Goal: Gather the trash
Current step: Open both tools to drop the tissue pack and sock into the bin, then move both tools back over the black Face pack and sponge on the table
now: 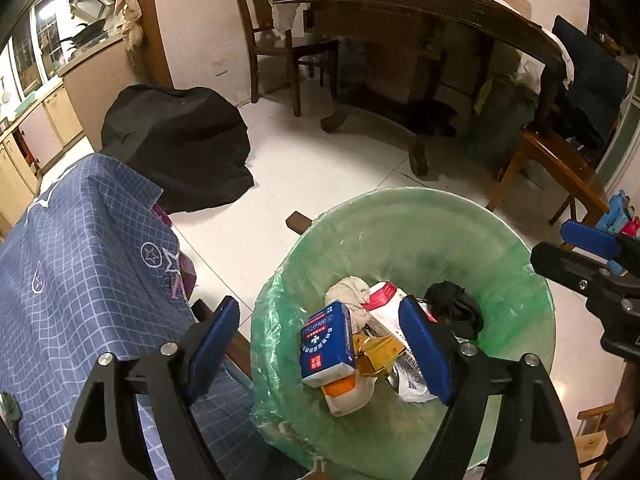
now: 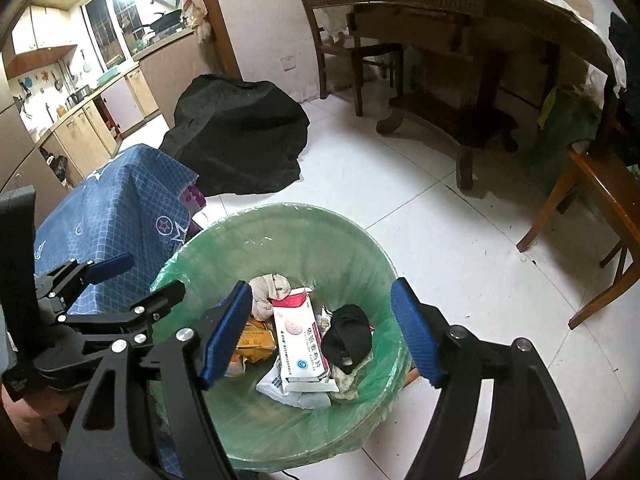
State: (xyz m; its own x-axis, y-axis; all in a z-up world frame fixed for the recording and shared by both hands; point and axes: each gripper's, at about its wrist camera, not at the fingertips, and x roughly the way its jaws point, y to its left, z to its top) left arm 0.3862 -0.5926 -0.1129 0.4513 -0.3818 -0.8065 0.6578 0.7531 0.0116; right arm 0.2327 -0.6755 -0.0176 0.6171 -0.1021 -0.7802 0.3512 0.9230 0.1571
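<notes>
A bin lined with a green bag [image 1: 500, 240] [image 2: 320, 224] stands on the white floor. Inside lie a blue-and-white box [image 1: 326, 340], a red-and-white box [image 2: 298, 336], a black crumpled item [image 1: 454, 308] [image 2: 348, 336], a dirty cloth [image 2: 270, 288], yellow wrappers [image 2: 256, 340] and white paper. My left gripper [image 1: 320, 344] is open and empty above the bin's left side. My right gripper [image 2: 320, 332] is open and empty above the bin's middle. The right gripper also shows in the left wrist view [image 1: 588, 256], and the left gripper in the right wrist view [image 2: 136, 280].
A low stand draped in blue checked cloth [image 1: 80, 264] [image 2: 120, 208] touches the bin's left side. A black covered heap [image 1: 176, 140] [image 2: 240, 132] sits behind it. A dark wooden table [image 1: 420, 8] and chairs [image 1: 560, 168] stand behind and to the right. Kitchen counters [image 2: 92, 112] run far left.
</notes>
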